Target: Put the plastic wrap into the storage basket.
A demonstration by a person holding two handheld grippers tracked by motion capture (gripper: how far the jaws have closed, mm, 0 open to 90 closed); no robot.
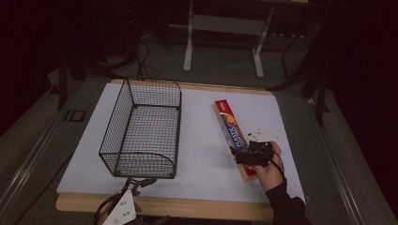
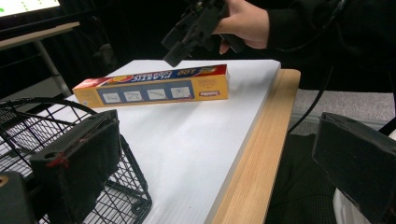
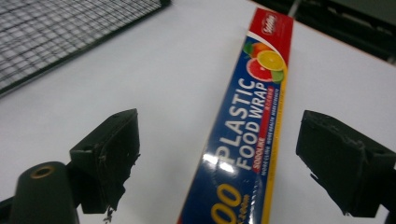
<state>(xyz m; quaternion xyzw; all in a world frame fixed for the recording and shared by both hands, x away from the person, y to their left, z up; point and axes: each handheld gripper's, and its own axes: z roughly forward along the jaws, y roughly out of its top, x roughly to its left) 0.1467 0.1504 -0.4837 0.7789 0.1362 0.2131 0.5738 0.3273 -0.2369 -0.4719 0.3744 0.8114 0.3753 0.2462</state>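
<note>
A long box of plastic food wrap [image 1: 233, 137] lies flat on the white table top at the right, its red end pointing away. My right gripper [image 1: 252, 153] hovers over the box's near half, held by a hand [image 1: 271, 165]. In the right gripper view the box [image 3: 247, 135] runs up between the two black jaws, which stand wide open on either side of it and are not touching it. My left gripper [image 1: 133, 183] sits at the table's front edge, just in front of the wire basket [image 1: 143, 129]; its jaws are open around nothing. In the left gripper view, the box [image 2: 154, 86] lies beyond.
The black wire basket [image 2: 28, 130] stands left of centre on the white board [image 1: 202, 140], with nothing in it. A wooden table edge [image 2: 254, 158] runs along the front. Desk legs and cables [image 1: 187, 42] stand on the floor beyond the table.
</note>
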